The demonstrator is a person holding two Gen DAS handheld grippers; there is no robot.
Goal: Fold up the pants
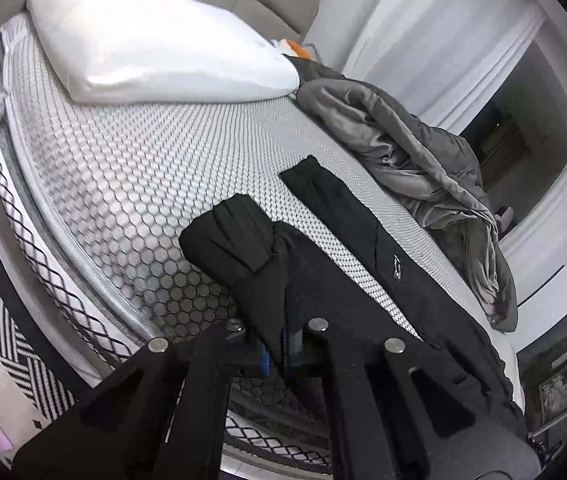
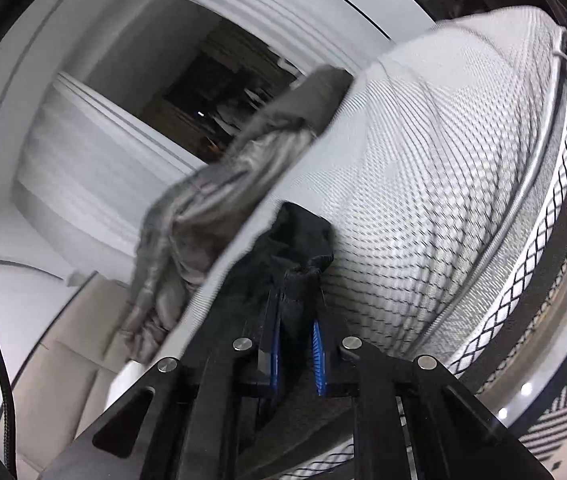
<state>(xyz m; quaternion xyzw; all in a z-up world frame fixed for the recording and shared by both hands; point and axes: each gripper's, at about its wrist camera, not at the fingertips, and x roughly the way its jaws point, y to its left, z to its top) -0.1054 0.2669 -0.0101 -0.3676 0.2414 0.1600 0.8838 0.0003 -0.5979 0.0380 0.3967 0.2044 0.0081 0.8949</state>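
Honeycomb-mesh mattress (image 1: 131,184), black pants (image 1: 363,248) across it, left claw (image 1: 283,354) and right claw (image 2: 295,354) each clamping pants fabric

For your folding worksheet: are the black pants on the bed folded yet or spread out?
Not folded: the black pants lie lengthwise on the mattress, one end bunched in the left hand-held gripper.

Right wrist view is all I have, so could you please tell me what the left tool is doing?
Observer: The left tool is shut on black pants fabric.
Operator: Thank you; how do the pants lie beyond it?
Observer: One leg stretches flat across the mattress; the other's cuff is lifted and bunched.
Operator: Is anything at the bed's head?
Observer: A white pillow lies there, left of the grey blanket.
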